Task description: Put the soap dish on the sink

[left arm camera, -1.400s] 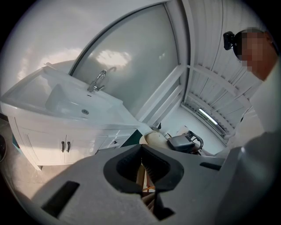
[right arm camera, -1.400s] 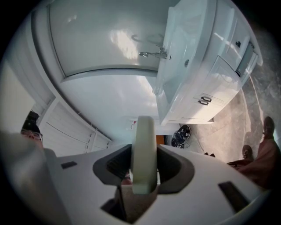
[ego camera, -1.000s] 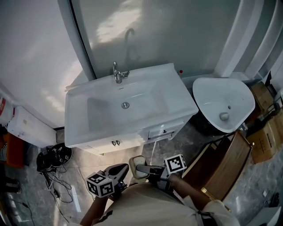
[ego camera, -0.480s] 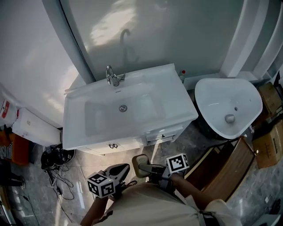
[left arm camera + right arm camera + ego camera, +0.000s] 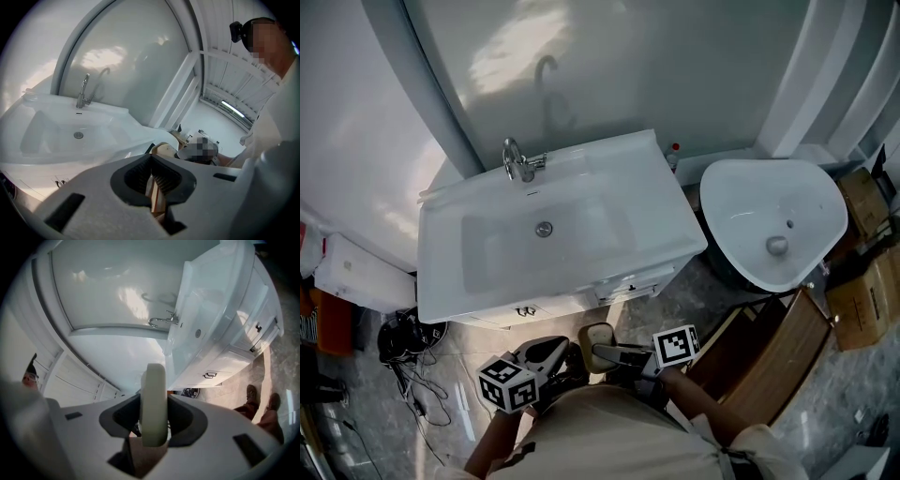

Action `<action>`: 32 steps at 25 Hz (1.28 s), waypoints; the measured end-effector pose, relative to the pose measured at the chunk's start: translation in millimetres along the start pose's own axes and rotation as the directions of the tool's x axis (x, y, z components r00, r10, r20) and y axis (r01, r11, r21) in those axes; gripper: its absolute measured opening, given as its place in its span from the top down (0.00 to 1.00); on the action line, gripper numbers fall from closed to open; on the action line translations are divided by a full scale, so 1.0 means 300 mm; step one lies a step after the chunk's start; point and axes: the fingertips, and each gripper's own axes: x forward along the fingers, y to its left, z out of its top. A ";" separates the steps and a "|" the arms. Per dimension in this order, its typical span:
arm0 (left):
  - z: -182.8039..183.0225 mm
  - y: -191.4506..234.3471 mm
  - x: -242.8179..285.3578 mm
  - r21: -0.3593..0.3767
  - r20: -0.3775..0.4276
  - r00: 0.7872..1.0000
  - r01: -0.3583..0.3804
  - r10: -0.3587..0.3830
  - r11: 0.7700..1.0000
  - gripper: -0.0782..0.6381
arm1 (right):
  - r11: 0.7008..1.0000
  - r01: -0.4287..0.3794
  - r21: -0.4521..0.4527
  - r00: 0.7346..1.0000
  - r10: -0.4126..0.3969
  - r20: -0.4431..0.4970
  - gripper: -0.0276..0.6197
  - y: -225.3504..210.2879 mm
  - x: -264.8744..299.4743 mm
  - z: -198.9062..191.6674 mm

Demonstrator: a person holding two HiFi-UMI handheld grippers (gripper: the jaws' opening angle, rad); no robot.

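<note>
The soap dish is a pale cream oval, held edge-on between the pads of my right gripper, which is shut on it. In the head view the dish hangs over the floor just in front of the white sink, below its cabinet front. My right gripper points level towards my left gripper. The left gripper is shut with nothing between its pads. It looks over the sink and its chrome faucet.
The faucet stands at the sink's back edge under a mirror. A loose white basin sits to the right, with a wooden board and cardboard boxes. Cables lie on the floor at the left. My shoes show below.
Both grippers and I have shifted level across the floor, so the sink sits further left in the head view. The right gripper's hold on the dish is unchanged.
</note>
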 end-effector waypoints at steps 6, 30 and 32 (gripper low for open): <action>0.074 0.130 0.002 -0.003 0.032 0.999 0.015 -0.015 1.000 0.86 | 0.999 0.046 0.005 0.998 -0.047 0.048 0.70 -0.014 0.030 0.056; 0.254 0.637 -0.139 -0.112 0.164 0.982 0.114 -0.095 0.987 0.86 | 0.974 0.224 -0.039 0.966 -0.216 0.144 0.70 -0.023 0.393 0.274; 0.251 0.658 -0.154 -0.131 0.175 0.980 0.119 -0.095 0.984 0.86 | 0.969 0.243 -0.052 0.962 -0.233 0.145 0.70 -0.025 0.407 0.289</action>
